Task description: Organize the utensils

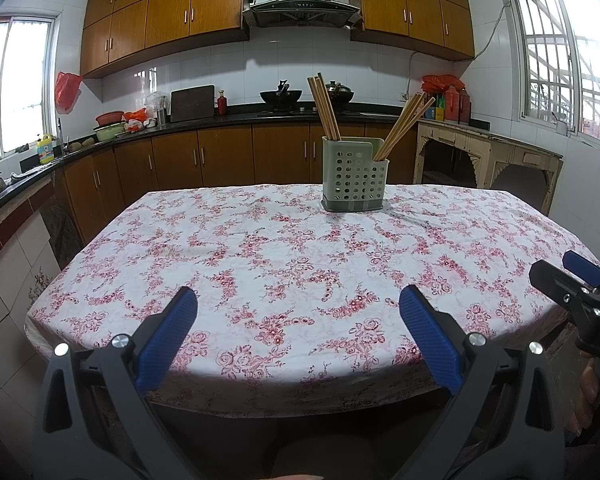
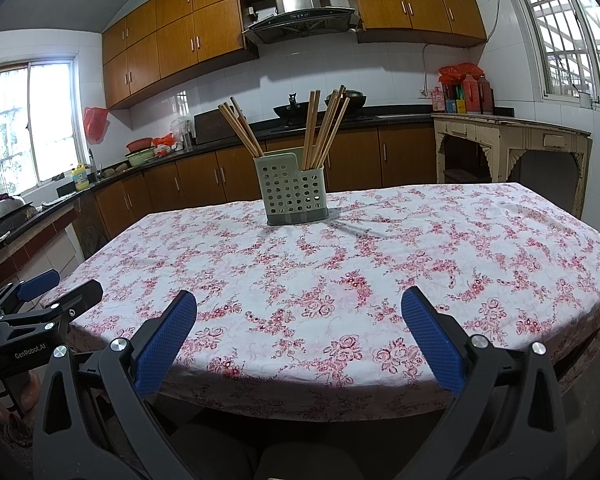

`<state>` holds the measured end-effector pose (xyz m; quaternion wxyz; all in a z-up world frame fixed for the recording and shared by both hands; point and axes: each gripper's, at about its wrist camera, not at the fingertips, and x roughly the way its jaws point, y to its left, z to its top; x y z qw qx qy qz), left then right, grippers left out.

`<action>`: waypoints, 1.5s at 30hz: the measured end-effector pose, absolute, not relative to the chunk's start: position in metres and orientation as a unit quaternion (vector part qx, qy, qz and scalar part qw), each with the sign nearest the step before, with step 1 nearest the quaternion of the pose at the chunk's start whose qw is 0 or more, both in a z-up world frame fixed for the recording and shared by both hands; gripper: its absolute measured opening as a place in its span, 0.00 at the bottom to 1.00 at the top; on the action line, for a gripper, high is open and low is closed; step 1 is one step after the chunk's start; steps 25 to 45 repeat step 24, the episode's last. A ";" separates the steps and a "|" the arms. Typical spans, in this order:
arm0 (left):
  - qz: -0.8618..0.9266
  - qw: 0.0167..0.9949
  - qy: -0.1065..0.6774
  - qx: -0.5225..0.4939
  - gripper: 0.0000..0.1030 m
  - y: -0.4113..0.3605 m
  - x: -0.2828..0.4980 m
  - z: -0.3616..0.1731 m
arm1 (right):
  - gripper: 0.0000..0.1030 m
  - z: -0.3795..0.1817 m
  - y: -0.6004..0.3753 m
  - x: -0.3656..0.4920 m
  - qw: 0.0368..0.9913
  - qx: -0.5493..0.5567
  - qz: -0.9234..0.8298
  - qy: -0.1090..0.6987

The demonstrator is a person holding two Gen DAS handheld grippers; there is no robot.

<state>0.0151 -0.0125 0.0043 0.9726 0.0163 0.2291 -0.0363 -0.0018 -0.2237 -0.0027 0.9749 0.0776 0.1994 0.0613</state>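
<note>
A pale green perforated utensil holder (image 1: pixel 355 178) (image 2: pixel 294 189) stands upright near the far edge of the table. Wooden chopsticks (image 1: pixel 325 107) (image 2: pixel 241 127) lean left out of its back compartment. More chopsticks (image 1: pixel 405 123) (image 2: pixel 324 126) lean right out of its front compartment. My left gripper (image 1: pixel 298 308) hangs open over the table's near edge with nothing between its blue pads (image 1: pixel 168 344). My right gripper (image 2: pixel 299 308) is likewise open and empty, well short of the holder. In the left wrist view the right gripper (image 1: pixel 568 270) shows at the right edge.
A floral tablecloth (image 1: pixel 284 268) (image 2: pixel 380 264) covers the table. Behind it runs a dark kitchen counter (image 1: pixel 204 122) with woks, a cutting board and bowls. A worn cream side table (image 1: pixel 488 152) (image 2: pixel 512 136) stands at the right. A person's hand (image 1: pixel 586 396) holds the right gripper.
</note>
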 end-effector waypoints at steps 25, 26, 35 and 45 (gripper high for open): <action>-0.035 0.972 0.231 0.014 0.96 -0.010 0.013 0.004 | 0.98 -0.002 -0.223 -0.002 0.975 0.078 0.061 0.200; -0.035 0.972 0.231 0.014 0.96 -0.010 0.013 0.004 | 0.98 -0.002 -0.223 -0.002 0.975 0.078 0.061 0.200; -0.035 0.972 0.231 0.014 0.96 -0.010 0.013 0.004 | 0.98 -0.002 -0.223 -0.002 0.975 0.078 0.061 0.200; -0.035 0.972 0.231 0.014 0.96 -0.010 0.013 0.004 | 0.98 -0.002 -0.223 -0.002 0.975 0.078 0.061 0.200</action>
